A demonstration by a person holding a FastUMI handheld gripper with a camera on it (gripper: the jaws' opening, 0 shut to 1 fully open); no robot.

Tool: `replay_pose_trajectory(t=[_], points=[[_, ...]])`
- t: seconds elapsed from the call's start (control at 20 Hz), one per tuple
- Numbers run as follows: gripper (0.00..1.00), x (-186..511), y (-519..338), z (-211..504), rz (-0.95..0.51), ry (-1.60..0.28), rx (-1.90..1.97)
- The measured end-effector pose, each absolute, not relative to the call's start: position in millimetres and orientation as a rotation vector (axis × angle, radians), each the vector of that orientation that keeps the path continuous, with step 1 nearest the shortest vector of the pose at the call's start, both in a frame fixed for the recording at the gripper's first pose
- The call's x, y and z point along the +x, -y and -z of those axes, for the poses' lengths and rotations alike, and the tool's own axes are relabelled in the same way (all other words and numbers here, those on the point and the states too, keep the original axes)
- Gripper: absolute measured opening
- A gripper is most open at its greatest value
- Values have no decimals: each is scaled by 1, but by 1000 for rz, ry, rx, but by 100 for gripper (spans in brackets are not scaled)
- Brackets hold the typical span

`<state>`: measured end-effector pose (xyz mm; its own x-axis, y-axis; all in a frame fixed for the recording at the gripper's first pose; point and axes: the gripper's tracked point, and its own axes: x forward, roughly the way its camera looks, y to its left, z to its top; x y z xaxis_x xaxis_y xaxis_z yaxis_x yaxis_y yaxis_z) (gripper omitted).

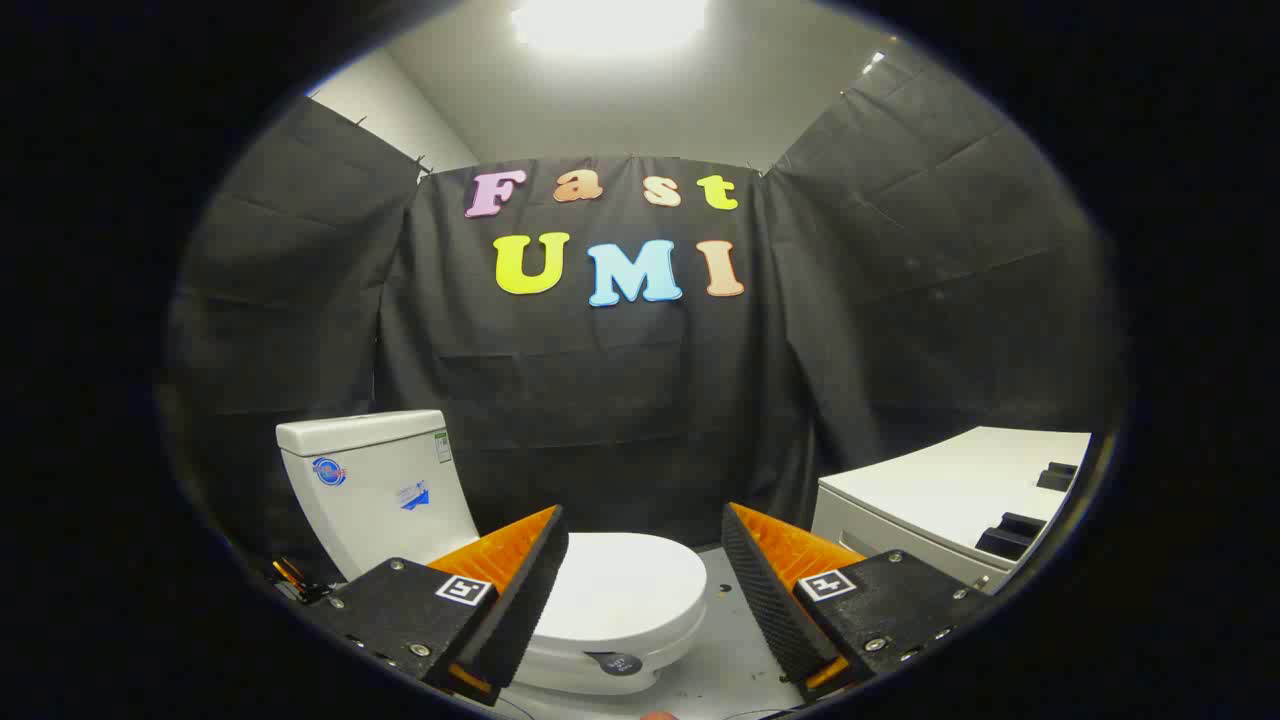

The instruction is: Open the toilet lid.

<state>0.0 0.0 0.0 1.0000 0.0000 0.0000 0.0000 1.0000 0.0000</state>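
Note:
A white toilet stands on the floor below and ahead of me, its tank (375,485) to the left. Its lid (620,590) lies flat and shut over the bowl, partly hidden by my left finger. My gripper (645,525) hovers above the lid, open, with a wide gap and nothing between its fingers. The lid's front edge shows in the gap between the fingers. A small dark round tag (620,663) sits on the rim below the lid's front.
A white cabinet or appliance (950,495) with dark handles stands to the right of the toilet. Grey floor (725,670) lies between the two. Some small tools or cables (295,580) lie left of the tank's base. Black cloth walls close in behind.

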Motion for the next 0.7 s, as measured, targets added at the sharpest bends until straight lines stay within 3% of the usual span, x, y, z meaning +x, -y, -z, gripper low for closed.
replay_pose_trajectory(t=[0.7], points=[[95,-2,-9,15,-30,-24,-35]])
